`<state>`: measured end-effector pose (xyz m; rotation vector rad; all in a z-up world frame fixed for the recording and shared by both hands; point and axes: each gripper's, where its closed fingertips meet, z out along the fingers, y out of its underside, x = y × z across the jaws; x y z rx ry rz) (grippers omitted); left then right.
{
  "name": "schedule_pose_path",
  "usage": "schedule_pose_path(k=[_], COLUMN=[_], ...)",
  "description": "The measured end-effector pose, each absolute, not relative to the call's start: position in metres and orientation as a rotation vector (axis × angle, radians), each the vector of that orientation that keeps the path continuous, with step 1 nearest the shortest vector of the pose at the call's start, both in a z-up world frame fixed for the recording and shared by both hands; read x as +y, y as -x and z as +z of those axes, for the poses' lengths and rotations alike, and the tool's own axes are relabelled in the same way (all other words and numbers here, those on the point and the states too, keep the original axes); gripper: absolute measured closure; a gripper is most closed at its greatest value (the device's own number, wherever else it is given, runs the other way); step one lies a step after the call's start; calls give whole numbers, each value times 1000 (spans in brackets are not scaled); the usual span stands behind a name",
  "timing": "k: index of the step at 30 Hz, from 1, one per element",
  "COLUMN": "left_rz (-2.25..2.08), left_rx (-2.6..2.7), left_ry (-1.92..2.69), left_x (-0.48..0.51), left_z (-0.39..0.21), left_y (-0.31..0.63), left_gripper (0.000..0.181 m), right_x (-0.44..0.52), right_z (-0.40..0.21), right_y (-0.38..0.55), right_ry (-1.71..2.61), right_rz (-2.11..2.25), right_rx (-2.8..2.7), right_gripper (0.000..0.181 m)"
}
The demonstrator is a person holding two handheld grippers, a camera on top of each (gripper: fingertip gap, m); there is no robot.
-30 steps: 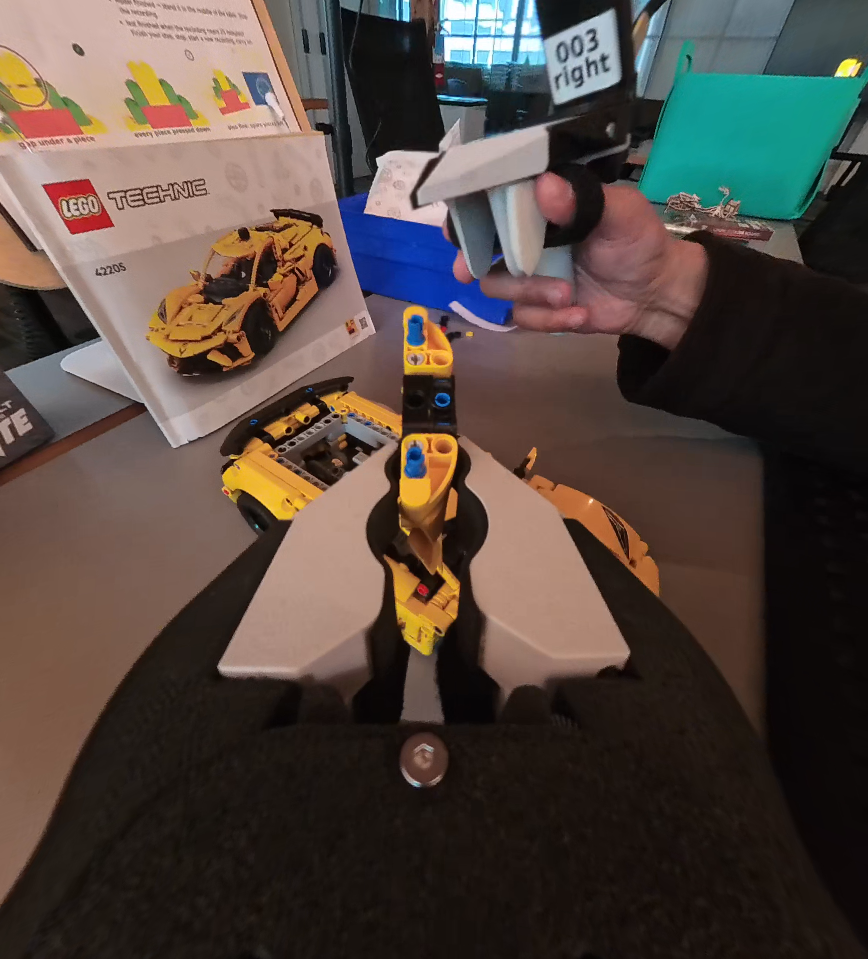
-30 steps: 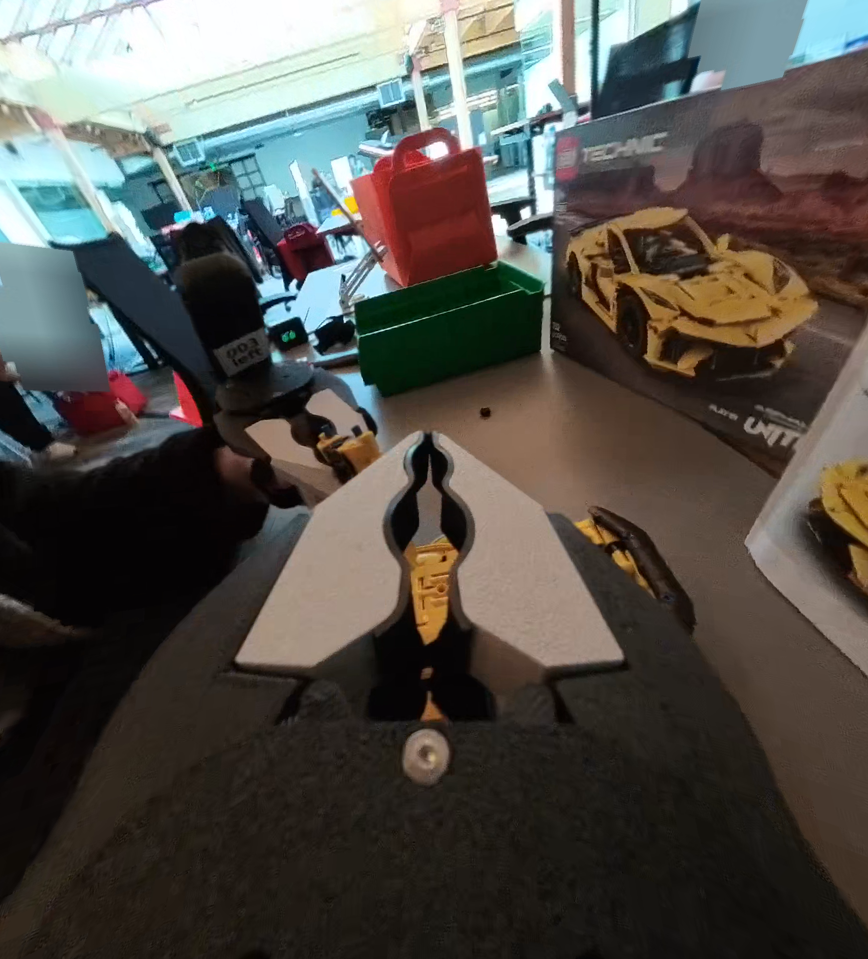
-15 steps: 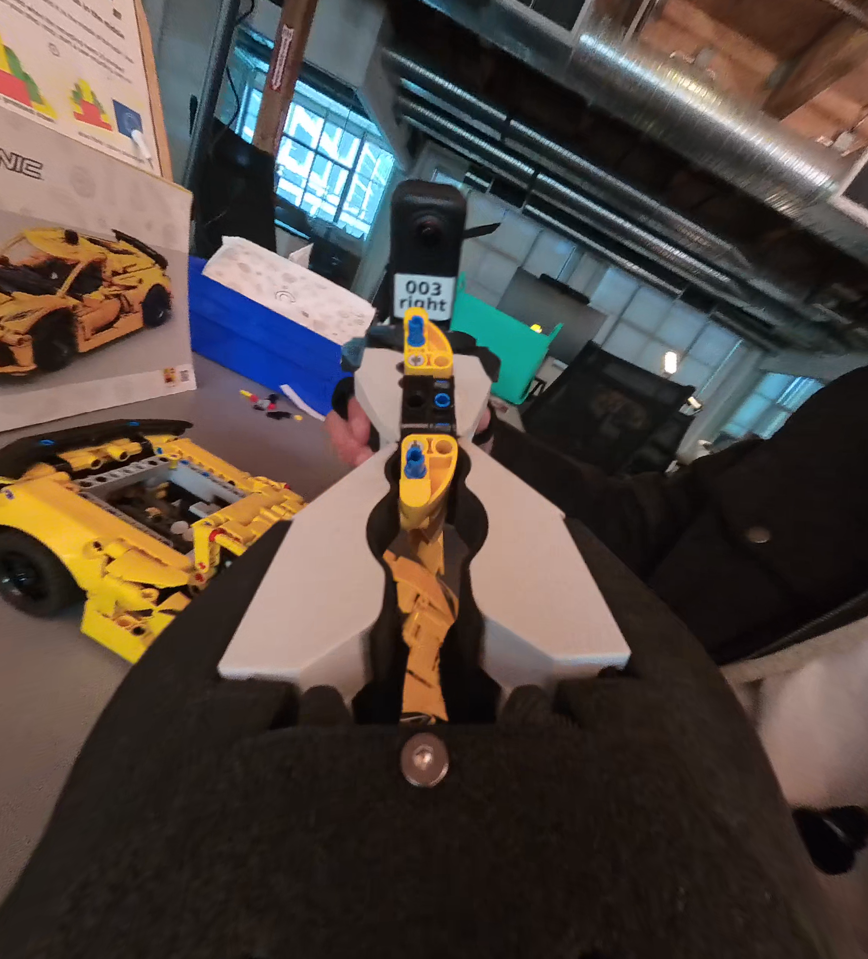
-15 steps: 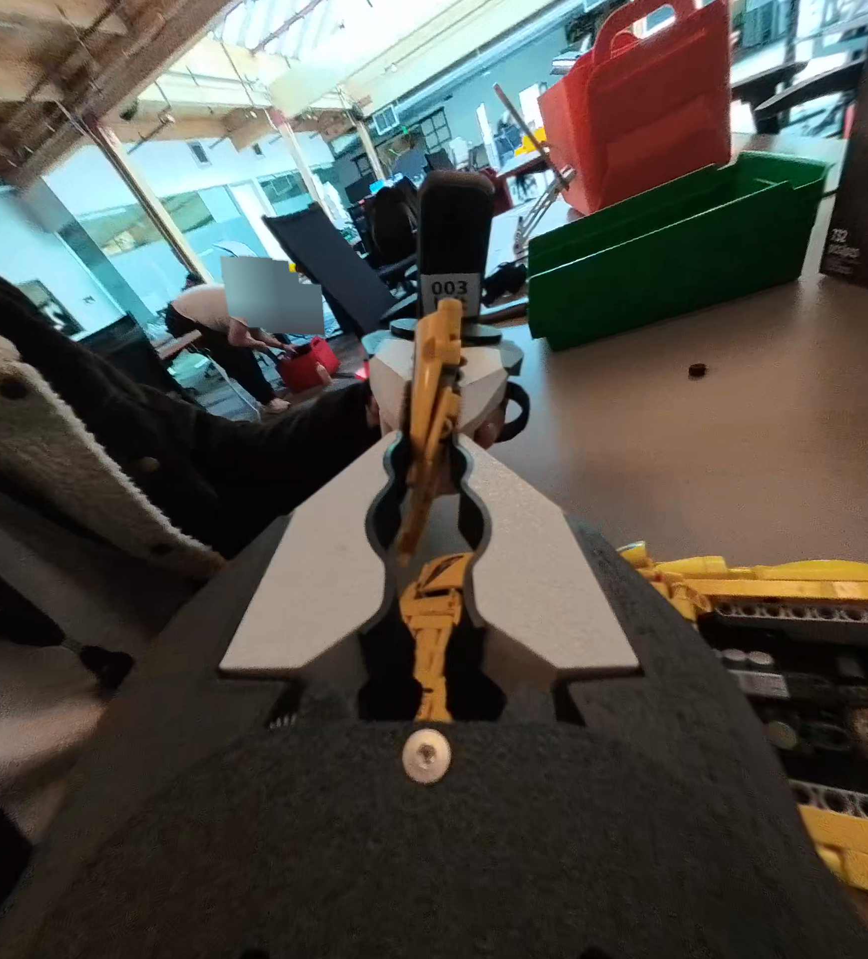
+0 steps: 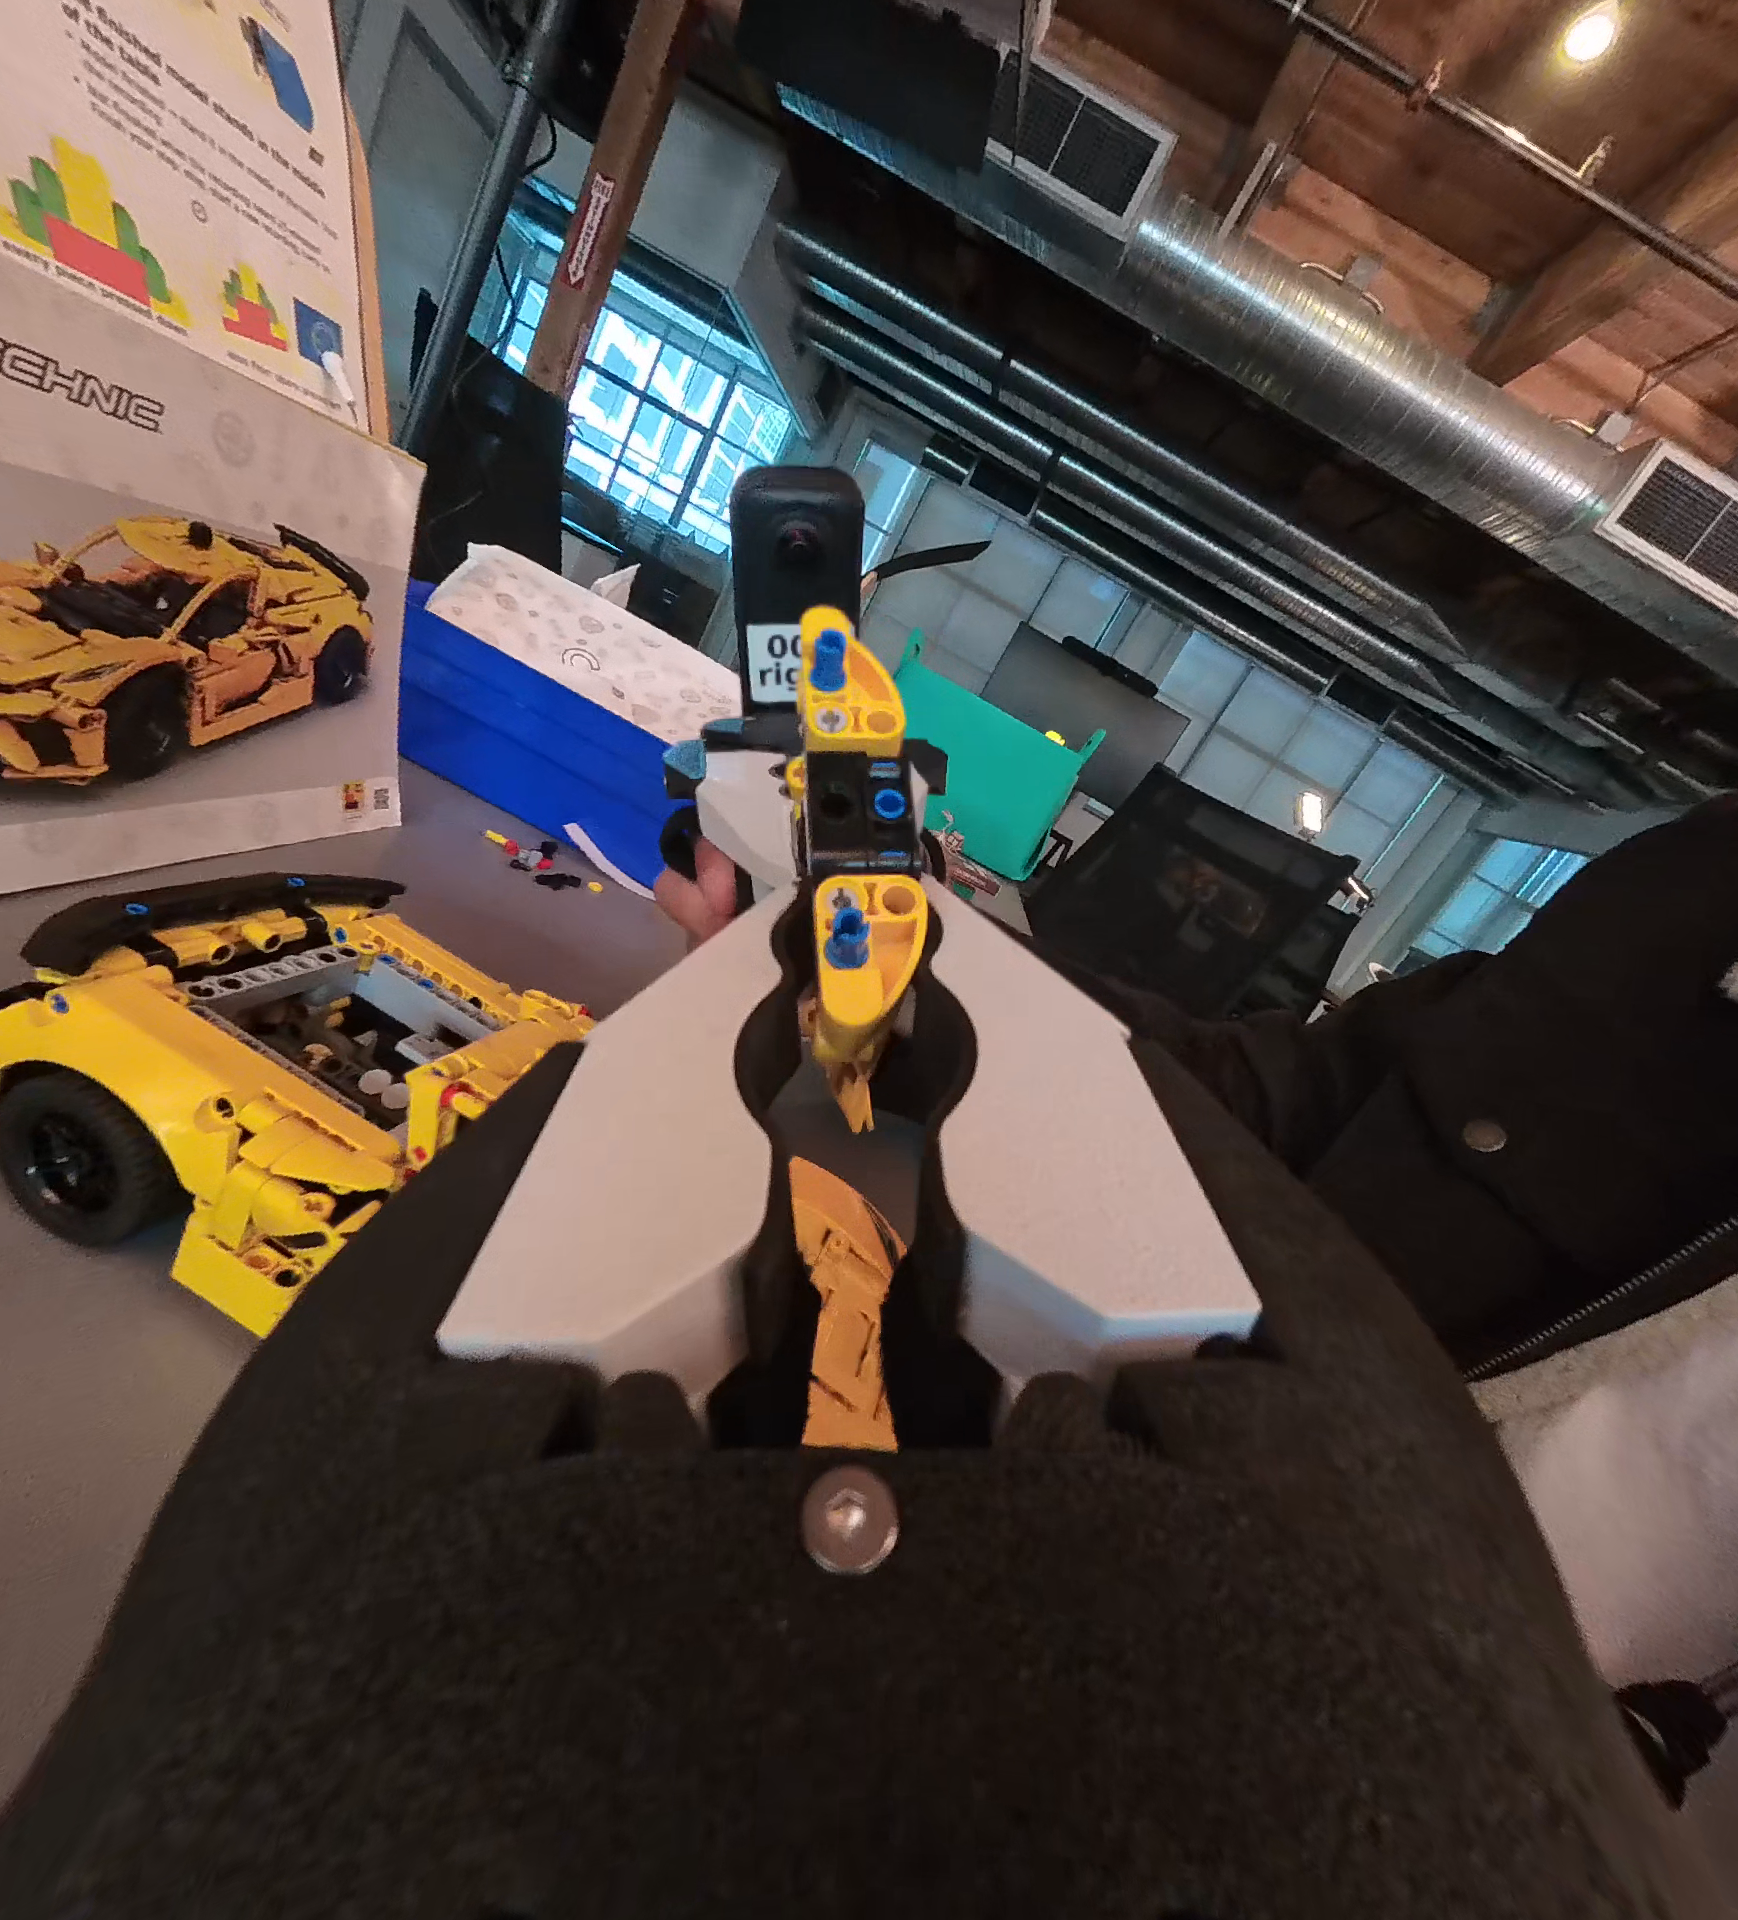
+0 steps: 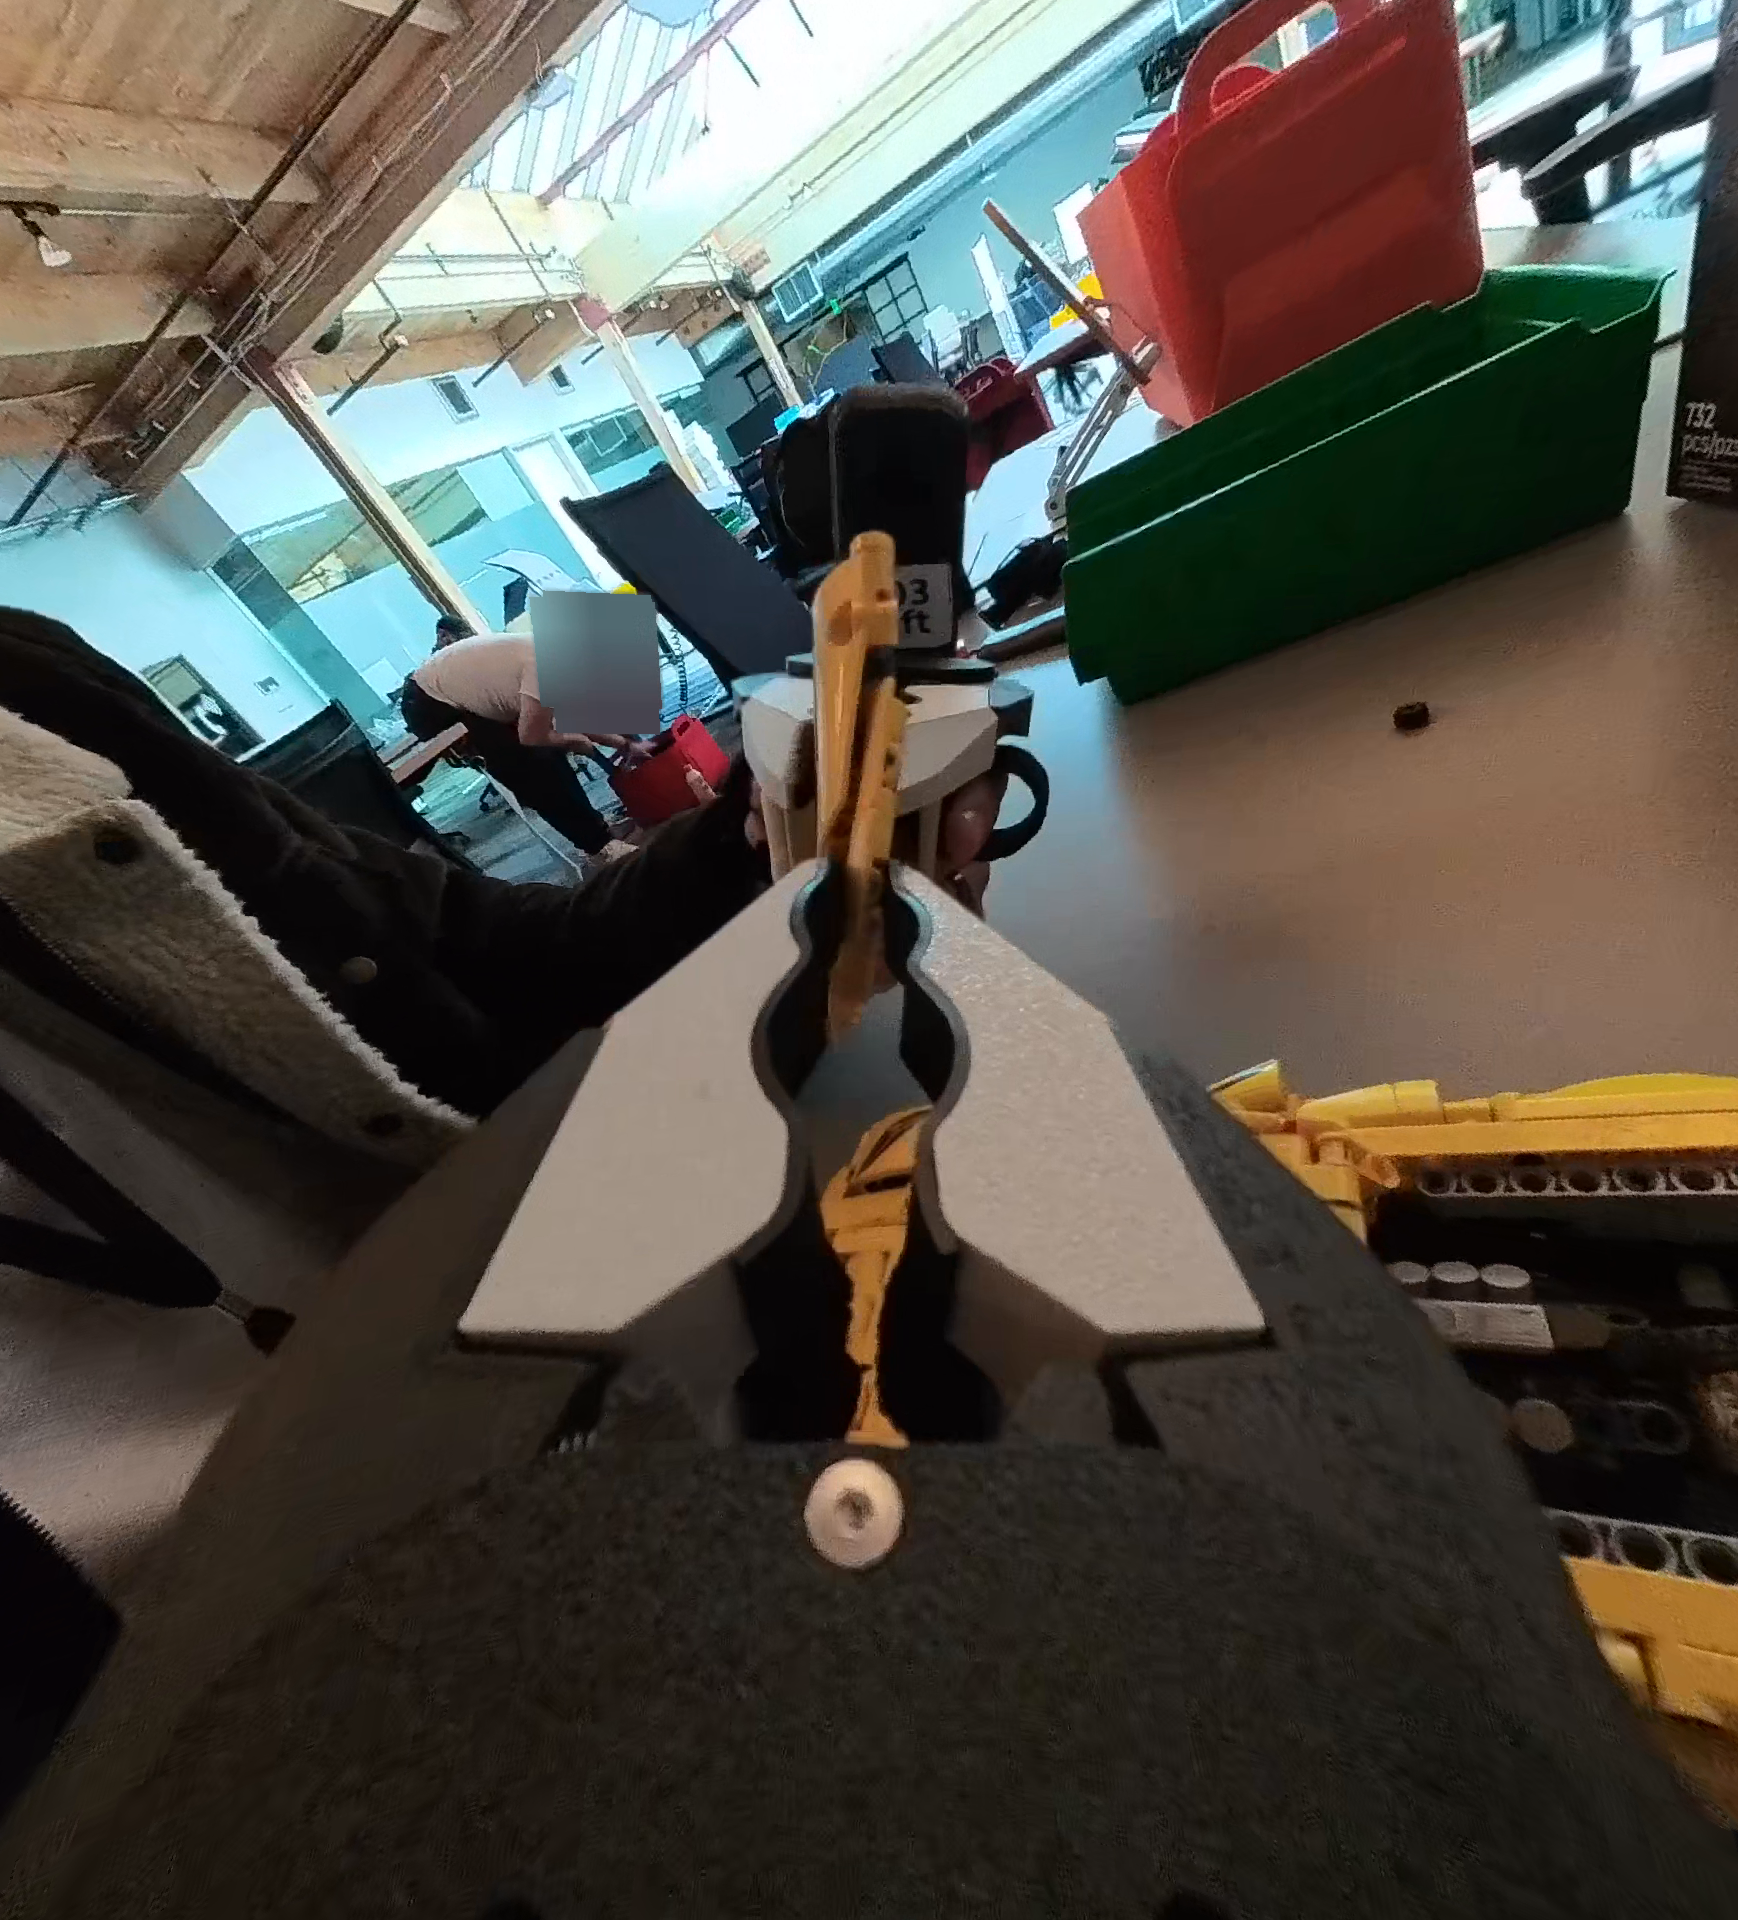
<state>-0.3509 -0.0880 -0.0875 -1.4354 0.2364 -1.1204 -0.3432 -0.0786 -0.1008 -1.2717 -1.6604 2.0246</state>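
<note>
Left gripper (image 5: 849, 966): fingers clamped on the yellow-and-black brick piece (image 5: 852, 790), whose long axis stands upright along the fingers, above the table (image 5: 34, 1455).

Right gripper (image 6: 849, 935): faces the left head-on, tips closed on the same piece from the opposite side; both are equally near.

Surroundings: yellow car (image 5: 252, 1070) beside the left gripper, blue bin (image 5: 522, 717), booklet (image 5: 138, 644), green bin (image 6: 1364, 499). Nothing stands between the grippers.

Each gripper (image 5: 849, 935) has pale grey angular fingers (image 5: 636, 1164), black foam body and silver screw (image 5: 849, 1527); the person wears a black sleeve (image 6: 491, 935) behind the fingers.
</note>
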Motion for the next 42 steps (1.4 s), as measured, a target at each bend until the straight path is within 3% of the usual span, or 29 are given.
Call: schedule_pose_path(k=[7, 8, 9, 10, 16, 29, 42], left_rz=[-1077, -1106, -1129, -1146, -1103, -1044, -993], left_rx=[275, 275, 280, 300, 394, 319, 391], left_ry=[1477, 1472, 1484, 1508, 1569, 1479, 1514], left_x=[-90, -91, -91, -92, -94, -89, -92], left_z=[-93, -92, -94, -98, -107, -91, -94], left_y=[345, 345, 343, 339, 321, 335, 330], left_gripper=[166, 166, 166, 166, 166, 153, 165], right_x=[-82, -83, -85, -89, -99, -95, -99], right_z=[-104, -102, -98, -94, -102, -105, -107], right_y=[338, 337, 337, 336, 340, 336, 333], right_ry=[1291, 1263, 1234, 1207, 1245, 1245, 1210], right_rz=[2060, 2055, 2051, 2056, 2039, 2039, 2027], right_rx=[-1691, -1696, -1675, -1680, -1760, -1786, -1836], right_gripper=[174, 169, 152, 150, 166, 167, 167])
